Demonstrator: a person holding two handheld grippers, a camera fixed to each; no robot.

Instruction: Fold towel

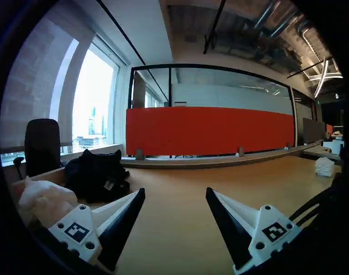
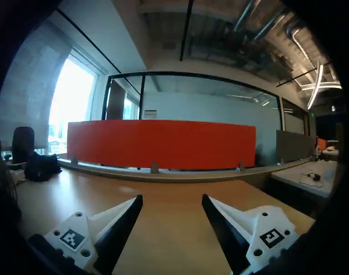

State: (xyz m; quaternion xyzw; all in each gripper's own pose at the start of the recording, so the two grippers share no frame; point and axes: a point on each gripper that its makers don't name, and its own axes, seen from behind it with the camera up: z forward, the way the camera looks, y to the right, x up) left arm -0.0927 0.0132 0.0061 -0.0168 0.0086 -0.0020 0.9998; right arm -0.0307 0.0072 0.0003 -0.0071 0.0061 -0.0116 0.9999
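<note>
Bare wooden worktop (image 1: 183,201) runs clear to the red divider panel (image 1: 206,130); a black bag (image 1: 96,176) and crumpled white cloth (image 1: 44,197) crowd its left end, a folded white stack (image 1: 324,166) its right.

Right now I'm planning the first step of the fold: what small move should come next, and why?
Probably swing the left gripper leftward toward the crumpled white cloth beside the black bag. It and the right gripper both stand open with nothing between their fingers, above the wooden desk, so no towel is in hand yet.
</note>
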